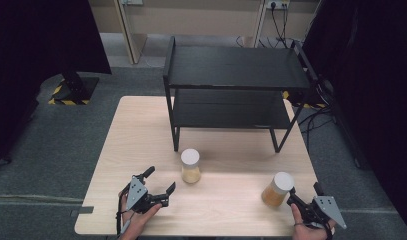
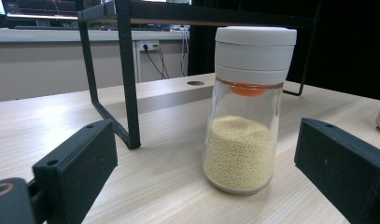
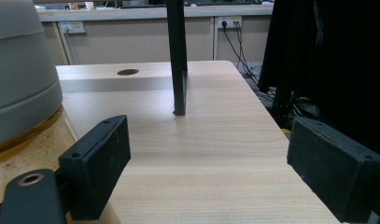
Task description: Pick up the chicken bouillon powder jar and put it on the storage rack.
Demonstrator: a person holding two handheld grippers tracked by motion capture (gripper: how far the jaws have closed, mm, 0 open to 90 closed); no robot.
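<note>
Two glass jars with white lids stand on the light wooden table point(image 1: 141, 130). The middle jar point(image 1: 190, 165) holds pale yellow grains. My left gripper point(image 1: 161, 180) lies to its left, open with nothing between its fingers. In the left gripper view this jar point(image 2: 246, 116) stands upright just ahead of the wide-apart jaws of my left gripper point(image 2: 206, 161). The second jar point(image 1: 277, 189), with darker orange-brown contents, stands near the front right edge. My right gripper point(image 1: 304, 193) is just right of it, open. In the right gripper view that jar point(image 3: 19, 74) sits beside the left jaw, outside the gap of my right gripper point(image 3: 215, 158).
A black two-tier metal shelf point(image 1: 236, 67) stands at the back of the table, its front legs point(image 1: 175, 137) not far behind the middle jar. One shelf leg point(image 3: 176, 56) rises ahead of the right gripper. The table's right edge point(image 1: 311, 165) is close to the second jar.
</note>
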